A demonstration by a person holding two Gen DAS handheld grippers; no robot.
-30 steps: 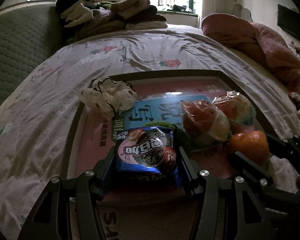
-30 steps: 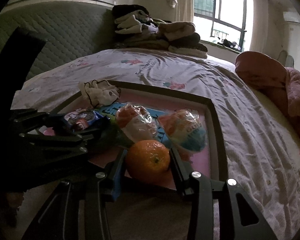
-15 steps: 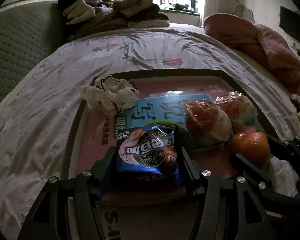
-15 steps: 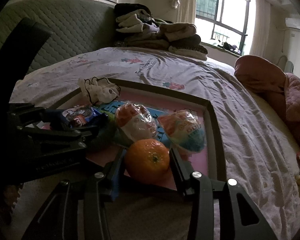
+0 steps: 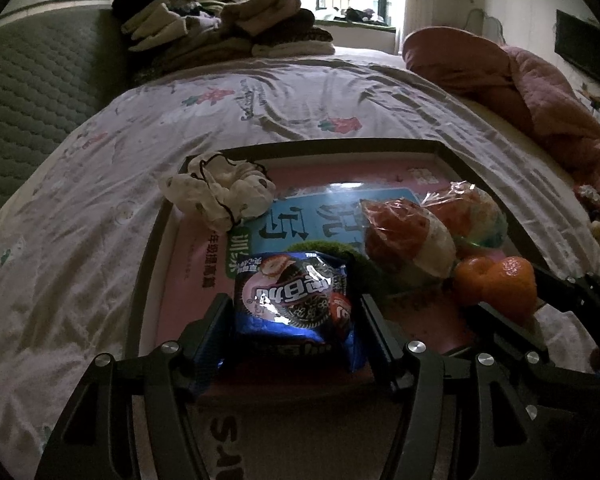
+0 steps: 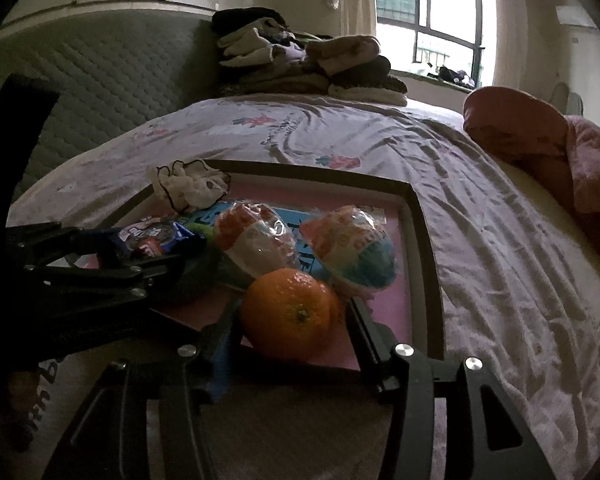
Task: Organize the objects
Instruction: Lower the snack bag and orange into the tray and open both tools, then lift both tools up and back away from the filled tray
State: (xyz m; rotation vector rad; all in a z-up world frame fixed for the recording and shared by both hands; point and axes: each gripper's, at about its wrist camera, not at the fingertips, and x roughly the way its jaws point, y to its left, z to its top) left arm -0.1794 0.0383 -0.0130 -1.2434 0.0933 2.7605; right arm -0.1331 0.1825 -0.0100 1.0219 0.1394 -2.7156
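Right gripper (image 6: 292, 316): jaws just opening, flanking the orange (image 6: 290, 312) on the tray (image 6: 428, 240). Left gripper (image 5: 292, 320): standing wide around the cookie packet (image 5: 296, 296), its lower edge lying hidden.

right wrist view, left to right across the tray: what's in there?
left gripper around the cookie packet → white cloth → first wrapped snack → orange between the right gripper's just-opened jaws → second wrapped snack → tray rim
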